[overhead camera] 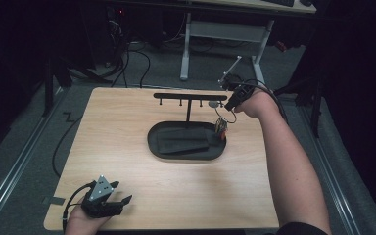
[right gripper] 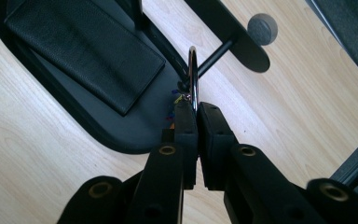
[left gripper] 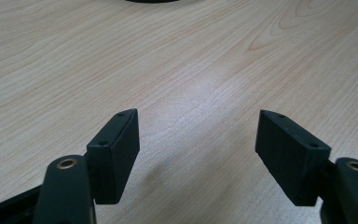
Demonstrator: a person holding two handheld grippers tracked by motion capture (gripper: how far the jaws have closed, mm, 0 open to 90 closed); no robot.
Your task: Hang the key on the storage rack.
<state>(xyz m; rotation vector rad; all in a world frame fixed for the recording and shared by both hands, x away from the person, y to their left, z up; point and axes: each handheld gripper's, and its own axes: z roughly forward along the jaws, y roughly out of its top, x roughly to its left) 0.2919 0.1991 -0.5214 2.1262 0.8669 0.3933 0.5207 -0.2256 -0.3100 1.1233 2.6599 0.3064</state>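
Key ring [right gripper: 193,74], pinched in the closed right gripper [right gripper: 196,108] just below the rack's [overhead camera: 190,96] end peg [right gripper: 214,57] above the tray [overhead camera: 154,142]: hanging step, likely needing threading onto the peg; left gripper [left gripper: 196,140] wide, empty.

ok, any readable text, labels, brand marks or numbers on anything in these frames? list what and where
None readable.
Black tray: no lettering shows.
Dark wallet lying in the tray: plain surface, no mark.
Hook stand: bare black bar, no label.
Key ring in the right claw: the small coloured bits beside it are too small to read.
Left claw: black pads with plain screw holes, no print.
Table: wood grain, no sticker.
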